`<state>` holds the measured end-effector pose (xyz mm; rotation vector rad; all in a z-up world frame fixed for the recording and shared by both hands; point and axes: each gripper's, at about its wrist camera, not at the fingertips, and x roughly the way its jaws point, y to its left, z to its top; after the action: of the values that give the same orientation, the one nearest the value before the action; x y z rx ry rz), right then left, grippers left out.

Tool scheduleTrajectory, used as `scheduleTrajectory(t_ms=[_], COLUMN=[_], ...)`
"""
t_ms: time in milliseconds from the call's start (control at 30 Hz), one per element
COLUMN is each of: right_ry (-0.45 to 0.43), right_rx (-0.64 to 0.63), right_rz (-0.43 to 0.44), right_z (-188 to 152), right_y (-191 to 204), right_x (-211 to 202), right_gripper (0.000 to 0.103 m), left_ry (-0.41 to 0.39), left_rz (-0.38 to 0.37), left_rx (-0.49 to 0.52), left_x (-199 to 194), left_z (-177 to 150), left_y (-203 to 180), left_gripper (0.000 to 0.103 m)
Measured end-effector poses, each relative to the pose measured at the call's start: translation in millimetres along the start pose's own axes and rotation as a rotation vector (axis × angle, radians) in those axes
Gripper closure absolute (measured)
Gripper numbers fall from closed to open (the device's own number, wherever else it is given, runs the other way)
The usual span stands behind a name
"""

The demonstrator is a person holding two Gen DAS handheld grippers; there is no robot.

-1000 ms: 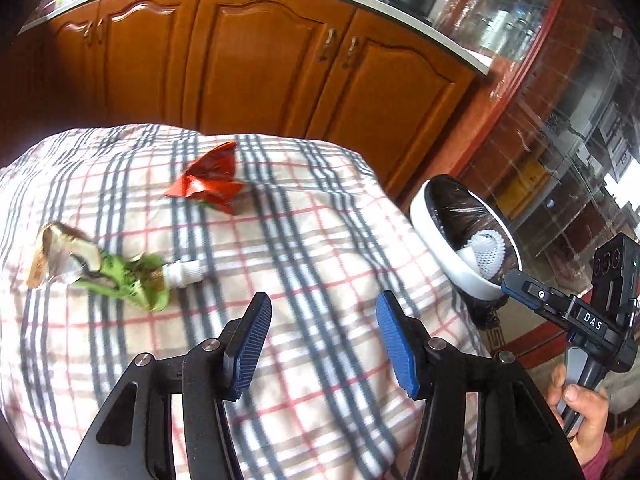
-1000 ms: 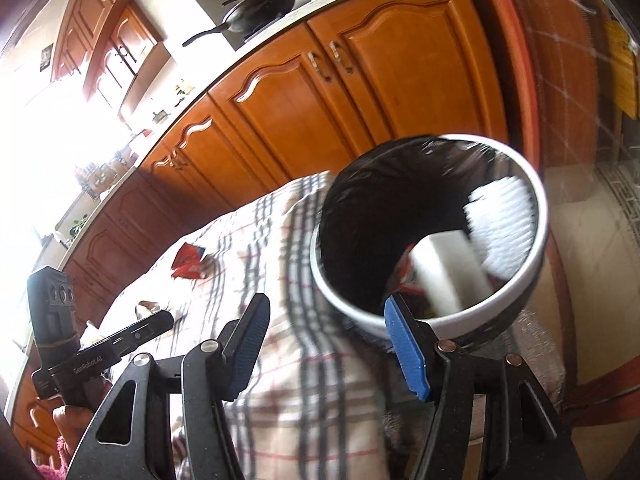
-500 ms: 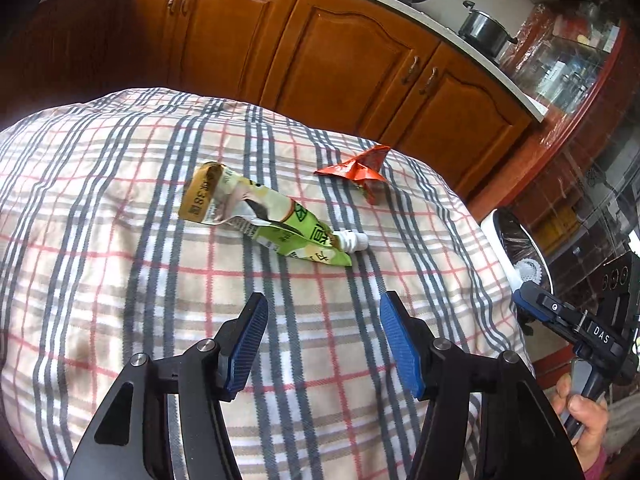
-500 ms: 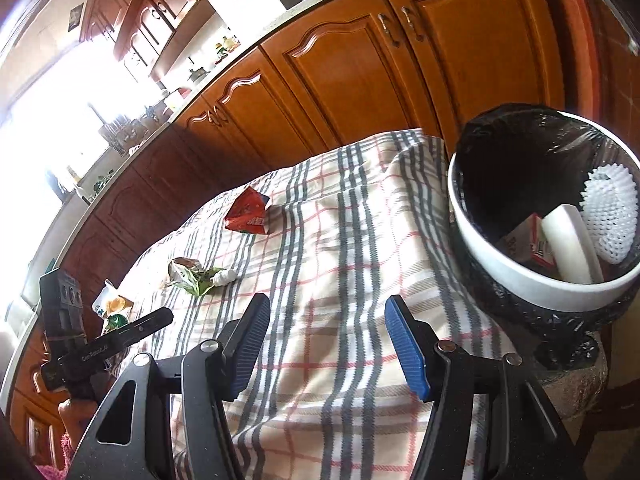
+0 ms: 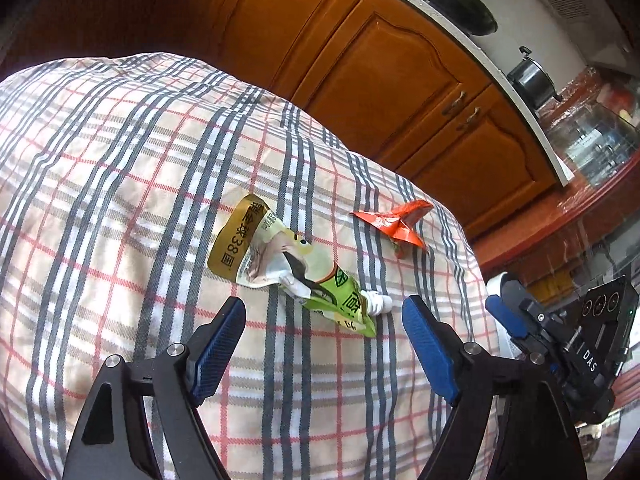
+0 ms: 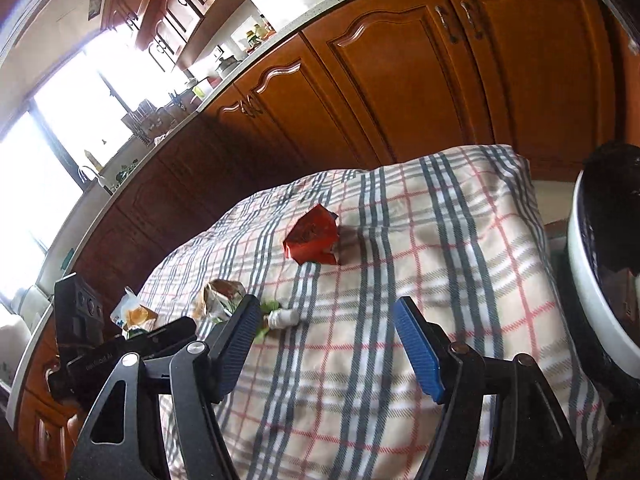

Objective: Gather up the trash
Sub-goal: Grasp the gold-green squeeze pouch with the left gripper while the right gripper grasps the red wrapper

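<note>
Blue-padded left hand-held gripper (image 5: 323,330) angled down over crumpled pouch (image 5: 288,268), opening, empty; right hand-held gripper (image 6: 323,338) likewise.

A plaid cloth (image 5: 120,200) is spread over the surface. Behind it, wooden cabinet doors (image 5: 400,80) are seen under a pale counter (image 5: 516,92), on which a black wok (image 5: 464,4) and a lidded pot (image 5: 534,78) are set.

Left gripper (image 5: 324,324) jaws opening, empty, over plaid cloth (image 5: 120,184); squeezed tube (image 5: 296,276) just beyond; red wrapper (image 5: 394,222) farther right.
</note>
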<state>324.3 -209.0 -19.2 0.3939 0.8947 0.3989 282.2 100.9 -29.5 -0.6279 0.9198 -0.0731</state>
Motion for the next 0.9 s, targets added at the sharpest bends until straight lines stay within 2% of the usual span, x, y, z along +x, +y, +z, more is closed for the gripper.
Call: scheduleTrajectory(t_ms=[167,367,467,500,533,567,633,767,900], right_ry=[0.018,0.066,0.091,0.101,0.114,0.121,0.114,0.102,0.071], right_rx=[0.011,0.063,0.05,0.047,0.04,0.033,0.012,-0.004,0.017], right_rz=[0.01,0.022,0.009,0.005,0.002,0.004,0.0,-0.004,0.0], right_z=[26,41,44,44,43,42,40,31,25], right_y=[3,-4,-2,-2,-2,-1,3,-1,-13], right_x=[43,90,108,112,116,118,114,93,64], right_gripper=[0.031,0.032,0.035,0.039,0.056,0.063,0.066,0.072,0.075], left_ry=[-0.003,-0.002,-0.011,-0.014,-0.014,-0.012,-0.011,-0.017,-0.013], left_rz=[0.049,0.128,0.143,0.139,0.128,0.117,0.093,0.077,0.036], left_rx=[-0.06,-0.034,0.008,0.025,0.045,0.064,0.106,0.186,0.222], left_x=[20,44,51,52,52,52,52,49,44], left_z=[15,20,20,20,20,20,19,18,14], left_y=[5,2,-2,-4,-7,-9,-15,-25,-30], left_gripper=[0.023,0.025,0.029,0.035,0.044,0.047,0.071,0.078,0.083])
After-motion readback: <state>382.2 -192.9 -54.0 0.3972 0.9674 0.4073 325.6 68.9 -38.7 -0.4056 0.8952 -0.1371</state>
